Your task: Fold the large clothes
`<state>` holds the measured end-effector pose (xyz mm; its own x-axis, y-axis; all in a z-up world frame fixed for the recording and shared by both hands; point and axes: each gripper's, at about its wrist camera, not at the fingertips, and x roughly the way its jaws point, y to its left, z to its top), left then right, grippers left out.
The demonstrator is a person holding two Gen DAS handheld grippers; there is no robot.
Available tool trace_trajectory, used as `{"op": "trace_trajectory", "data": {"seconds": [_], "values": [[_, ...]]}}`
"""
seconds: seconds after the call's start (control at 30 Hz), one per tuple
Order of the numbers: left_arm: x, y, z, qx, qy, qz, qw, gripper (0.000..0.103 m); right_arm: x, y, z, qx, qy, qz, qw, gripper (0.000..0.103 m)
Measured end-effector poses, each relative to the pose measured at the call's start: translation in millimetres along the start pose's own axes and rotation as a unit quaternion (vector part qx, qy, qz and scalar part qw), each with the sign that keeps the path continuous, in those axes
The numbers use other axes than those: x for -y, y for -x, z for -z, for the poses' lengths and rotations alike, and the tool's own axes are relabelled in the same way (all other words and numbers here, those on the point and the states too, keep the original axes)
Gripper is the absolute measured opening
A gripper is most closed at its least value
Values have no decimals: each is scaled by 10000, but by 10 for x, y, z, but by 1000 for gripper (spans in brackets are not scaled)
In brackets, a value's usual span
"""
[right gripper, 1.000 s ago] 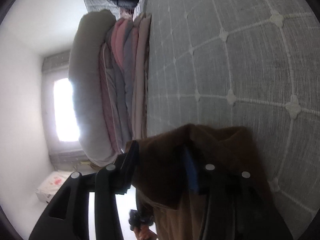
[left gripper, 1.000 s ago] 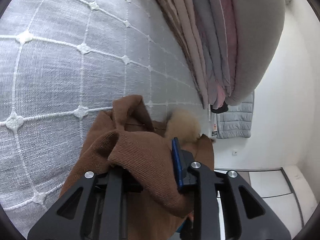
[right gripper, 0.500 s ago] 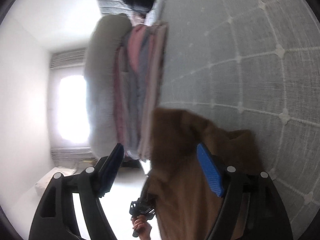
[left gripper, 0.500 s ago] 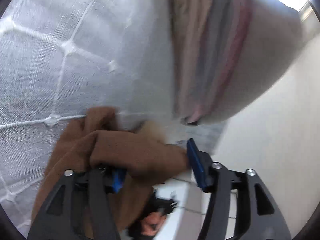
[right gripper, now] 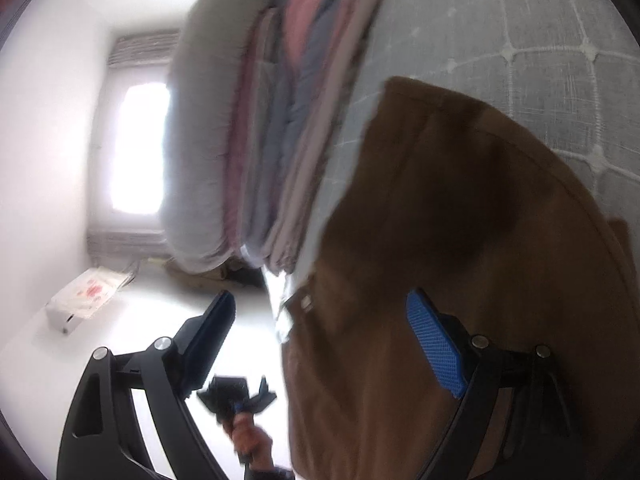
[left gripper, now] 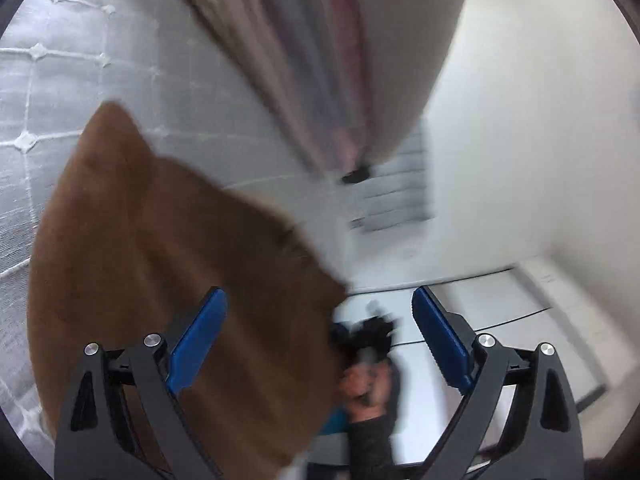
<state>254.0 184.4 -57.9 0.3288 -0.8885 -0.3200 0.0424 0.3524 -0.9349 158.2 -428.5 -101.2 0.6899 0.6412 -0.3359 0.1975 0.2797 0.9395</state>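
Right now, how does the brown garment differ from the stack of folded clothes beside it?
The brown garment is one single-coloured piece; the stack of folded clothes has many layers in pink, grey-blue and beige. The garment lies loose near the open claws; the stack stands farther off. Both rest on the grey quilted cover.

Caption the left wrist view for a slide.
Left gripper, jaws open, above a brown garment on the quilted bedspread.

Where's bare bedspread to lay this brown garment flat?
Free: the quilted bedspread beyond the brown garment, up to the stack of folded clothes; in the right wrist view, bedspread shows past the garment's far edge. Crowded: the stack's side, along the bed edge.
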Motion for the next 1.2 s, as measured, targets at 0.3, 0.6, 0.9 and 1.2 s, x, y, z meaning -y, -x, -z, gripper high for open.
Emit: {"op": "trace_trajectory", "data": {"seconds": [0.3, 0.6, 0.9, 1.2], "values": [[-232, 0, 9, 767, 7, -1095, 9910, 72, 95, -128, -322, 635, -126, 162, 9978, 85], [660, 477, 594, 803, -1025, -728, 9888, 77, -382, 674, 1142, -522, 1069, -631, 9909, 88], [593, 206, 1795, 25, -1847, -2104, 9600, 78, 560, 1135, 1451, -12, 468, -190, 9987, 37], [362, 499, 1889, 115, -1779, -2404, 9542, 55, 392, 1455, 1690, 438, 487, 19, 9979, 69]]}}
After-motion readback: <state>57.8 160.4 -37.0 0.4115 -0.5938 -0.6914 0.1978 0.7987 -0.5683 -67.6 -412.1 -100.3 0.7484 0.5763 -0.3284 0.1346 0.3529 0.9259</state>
